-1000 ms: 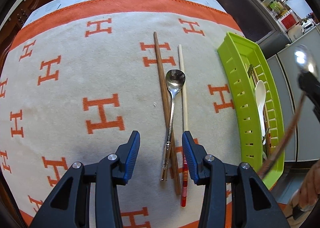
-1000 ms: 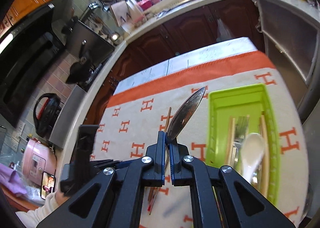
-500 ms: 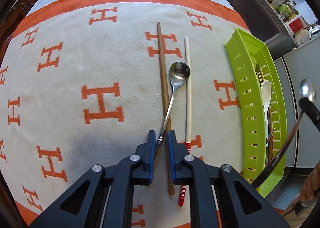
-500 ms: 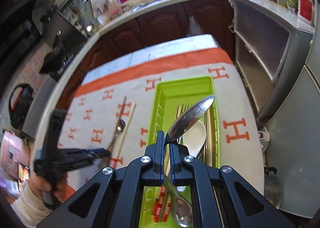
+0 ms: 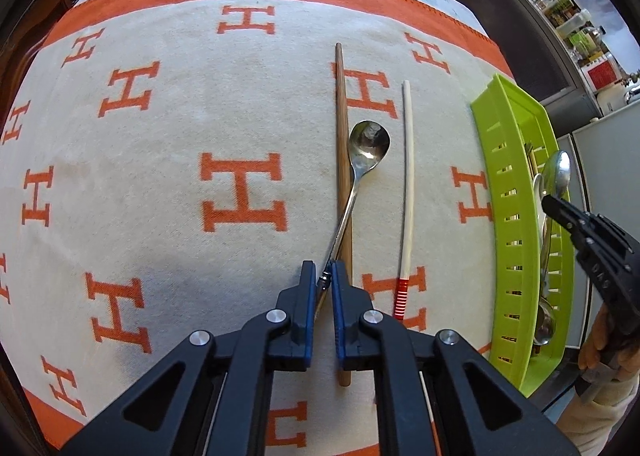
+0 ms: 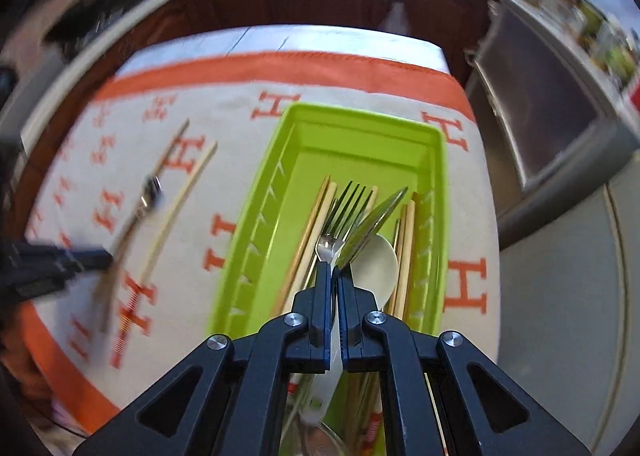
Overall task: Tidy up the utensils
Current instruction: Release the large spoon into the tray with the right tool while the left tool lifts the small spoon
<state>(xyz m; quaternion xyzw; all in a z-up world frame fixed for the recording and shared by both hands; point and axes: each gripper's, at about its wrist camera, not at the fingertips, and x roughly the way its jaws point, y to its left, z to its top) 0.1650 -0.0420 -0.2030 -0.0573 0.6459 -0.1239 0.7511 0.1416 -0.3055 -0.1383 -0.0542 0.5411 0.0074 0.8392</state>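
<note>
- Your left gripper point(image 5: 325, 276) is clamped on the spoon point(image 5: 366, 143) handle, which crosses the brown chopstick point(image 5: 341, 159) — lifting may drag it.
- Your right gripper point(image 6: 334, 276) pinches a second spoon point(image 6: 374, 221) over the green tray point(image 6: 256, 215) — release low, or it bounces out.

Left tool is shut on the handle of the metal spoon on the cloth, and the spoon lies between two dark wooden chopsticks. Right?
Not quite. The left tool is shut on the metal spoon, but only one neighbour is a dark wooden chopstick; the other is a cream chopstick with a red-striped end. The left wrist view shows it.
</note>
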